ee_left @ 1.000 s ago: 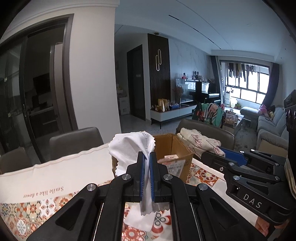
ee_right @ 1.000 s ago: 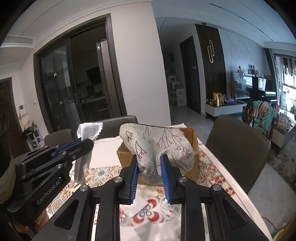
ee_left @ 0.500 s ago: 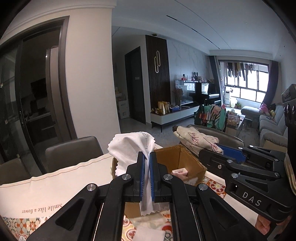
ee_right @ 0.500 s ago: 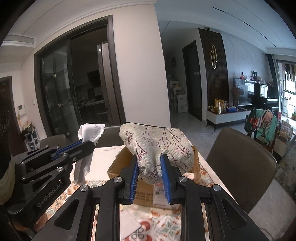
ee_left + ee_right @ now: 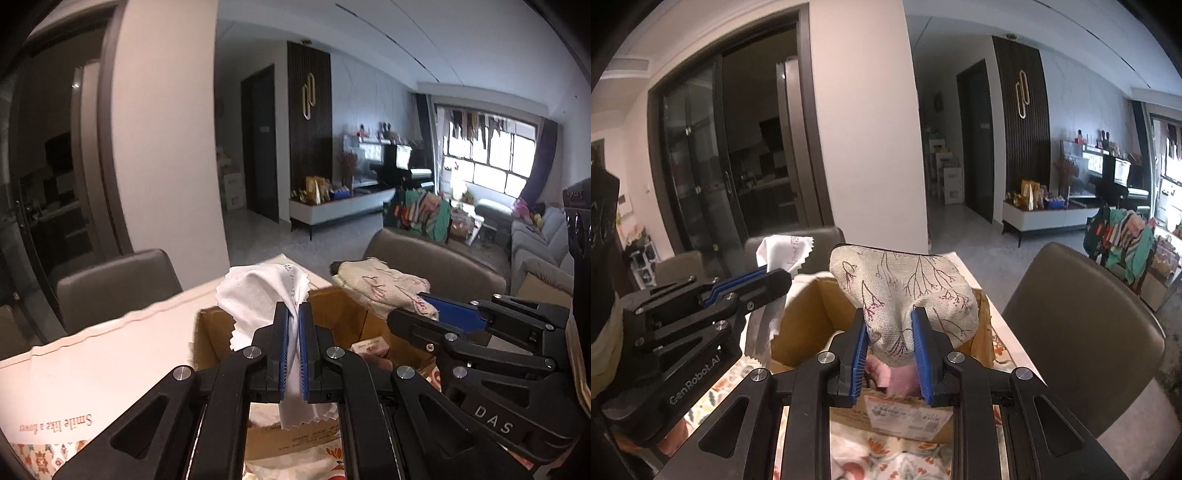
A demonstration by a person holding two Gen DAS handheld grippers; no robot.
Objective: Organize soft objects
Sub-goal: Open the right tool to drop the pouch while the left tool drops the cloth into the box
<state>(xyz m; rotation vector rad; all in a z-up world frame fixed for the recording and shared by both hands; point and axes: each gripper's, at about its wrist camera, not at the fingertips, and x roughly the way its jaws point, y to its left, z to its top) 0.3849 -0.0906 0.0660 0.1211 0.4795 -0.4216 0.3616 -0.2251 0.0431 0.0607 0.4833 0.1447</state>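
Observation:
My left gripper is shut on a white cloth with zigzag edges and holds it over the open cardboard box. My right gripper is shut on a beige pouch printed with red twigs and holds it over the same box. In the left wrist view the pouch and the right gripper are at the right. In the right wrist view the cloth and the left gripper are at the left. Pink items lie inside the box.
The box stands on a table with a patterned cloth and a white runner. Grey chairs stand around the table: one at the right, others at the far side. A living room lies beyond.
Both grippers have moved forward and closer to the box, so the cloth and the pouch now hang over its opening. Both stay shut on their items.

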